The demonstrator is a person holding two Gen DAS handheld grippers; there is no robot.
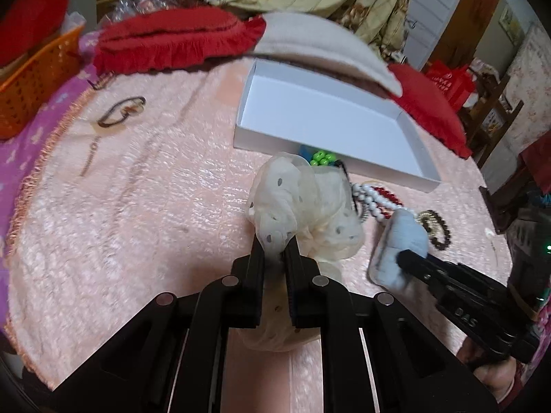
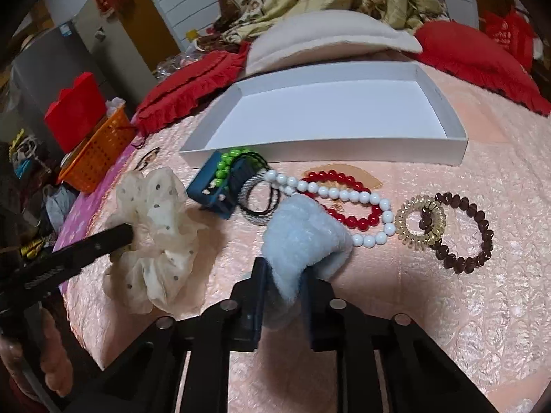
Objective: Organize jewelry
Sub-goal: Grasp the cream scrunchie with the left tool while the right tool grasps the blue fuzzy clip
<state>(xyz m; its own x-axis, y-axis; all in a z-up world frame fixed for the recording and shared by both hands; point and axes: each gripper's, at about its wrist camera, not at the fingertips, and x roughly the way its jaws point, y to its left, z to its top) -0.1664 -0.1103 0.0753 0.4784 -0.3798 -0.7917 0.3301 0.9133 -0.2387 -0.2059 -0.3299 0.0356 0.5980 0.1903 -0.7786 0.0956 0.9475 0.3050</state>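
My left gripper (image 1: 275, 246) is shut on a cream dotted organza scrunchie (image 1: 303, 203), also in the right wrist view (image 2: 155, 223). My right gripper (image 2: 284, 268) is shut on a fluffy light-blue scrunchie (image 2: 303, 237), seen at the right of the left wrist view (image 1: 399, 244). A white open box (image 2: 327, 148) lies beyond on the pink bedspread. In front of it lie a teal clip with green beads (image 2: 220, 179), black and grey hair ties (image 2: 255, 196), a white bead bracelet (image 2: 344, 196), a red bead bracelet (image 2: 358, 220), a clear spiral hair tie (image 2: 420, 220) and a brown bead bracelet (image 2: 478, 234).
A small hair clip (image 1: 120, 113) lies far left on the bedspread. An orange basket (image 2: 96, 158) stands at the left edge. Red pillows (image 1: 172, 41) and a beige pillow (image 2: 330, 38) lie behind the box.
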